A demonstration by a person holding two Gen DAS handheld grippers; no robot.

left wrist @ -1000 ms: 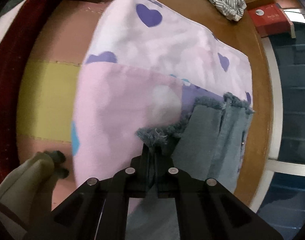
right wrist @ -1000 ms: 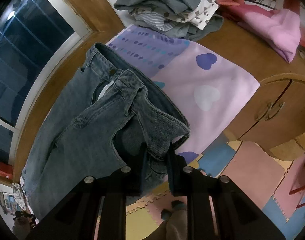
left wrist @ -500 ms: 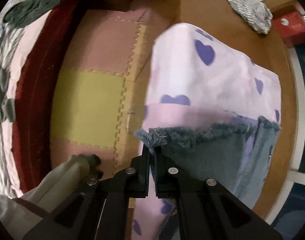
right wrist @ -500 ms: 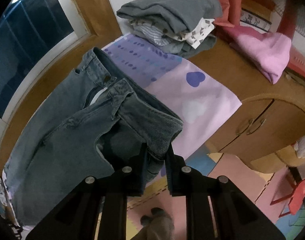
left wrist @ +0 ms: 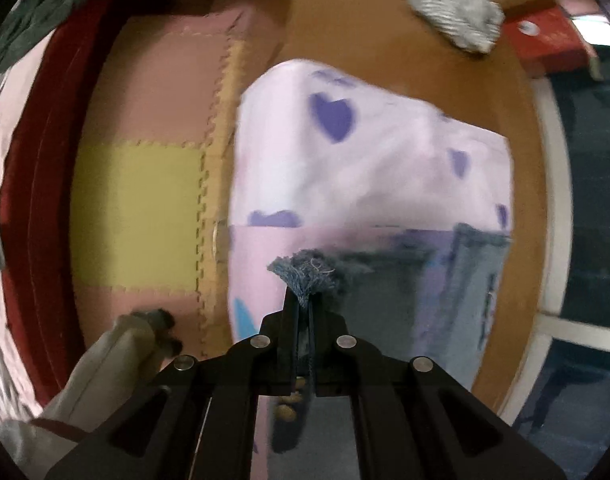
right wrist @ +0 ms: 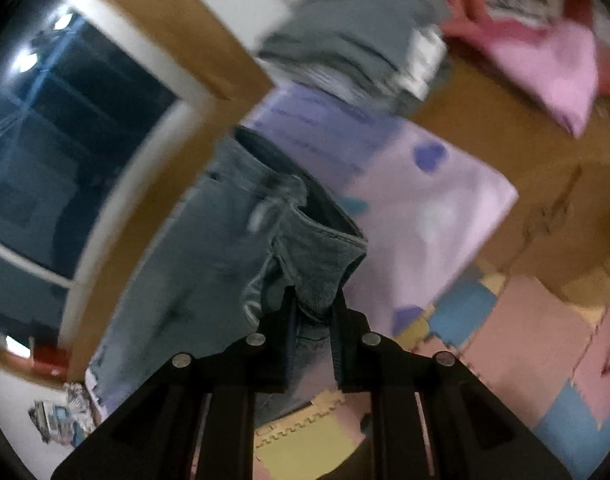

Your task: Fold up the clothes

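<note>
A pair of blue jeans (right wrist: 209, 248) lies along a pink heart-print cloth (left wrist: 377, 168) on a wooden table (left wrist: 345, 36). My left gripper (left wrist: 304, 304) is shut on the frayed hem of a jeans leg (left wrist: 305, 270), held above the cloth's near edge. My right gripper (right wrist: 313, 304) is shut on the jeans waistband (right wrist: 321, 264), lifted off the table near the front edge. The far leg hem (left wrist: 481, 236) rests on the cloth. Both views are blurred.
A stack of folded clothes (right wrist: 357, 44) and a pink garment (right wrist: 553, 76) sit at the back of the table. A striped garment (left wrist: 453, 20) and a red box (left wrist: 553, 48) lie near the window. Foam floor tiles (left wrist: 145, 216) lie below.
Both grippers have pulled the jeans toward the table's front edge and raised them. The left view swung from the cloth to the floor; the right moved back from the folded stack.
</note>
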